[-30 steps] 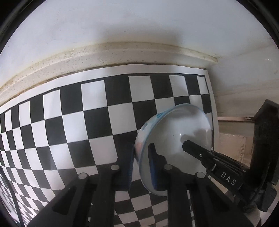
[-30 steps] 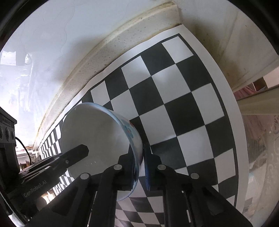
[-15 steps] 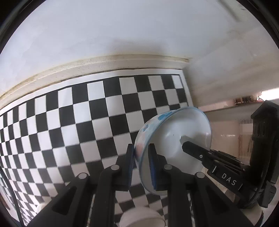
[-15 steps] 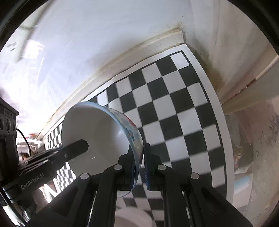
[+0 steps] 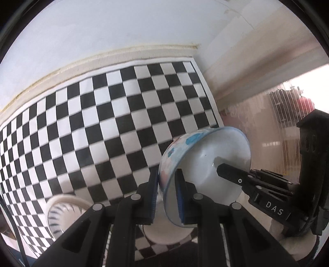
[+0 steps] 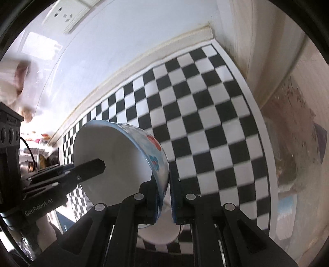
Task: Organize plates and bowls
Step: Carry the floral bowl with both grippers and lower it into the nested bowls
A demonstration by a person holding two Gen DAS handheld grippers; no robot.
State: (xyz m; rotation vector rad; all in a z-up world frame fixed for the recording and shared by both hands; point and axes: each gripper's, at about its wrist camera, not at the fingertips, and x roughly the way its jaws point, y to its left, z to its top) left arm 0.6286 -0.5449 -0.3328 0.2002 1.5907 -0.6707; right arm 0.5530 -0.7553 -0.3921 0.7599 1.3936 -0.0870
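A white bowl with blue and red flower marks outside (image 5: 207, 164) (image 6: 123, 156) hangs in the air above the checkered mat, held from both sides. My left gripper (image 5: 166, 197) is shut on its near rim. My right gripper (image 6: 166, 197) is shut on the opposite rim, and each gripper shows in the other's view, reaching into the bowl. Below the held bowl stands another white bowl (image 5: 164, 234) (image 6: 158, 232) on the mat, mostly hidden. A white bowl with dark blue stripes inside (image 5: 59, 213) sits at the lower left of the left wrist view.
The black-and-white checkered mat (image 5: 102, 127) (image 6: 205, 115) covers the counter up to a white wall with a cream ledge (image 5: 123, 55). A wall socket (image 6: 67, 14) is high on the wall. The mat's right edge (image 6: 265, 156) borders a drop to the floor.
Both grippers have risen with the bowl between them, so the mat looks farther away. Two other bowls have come into view below.
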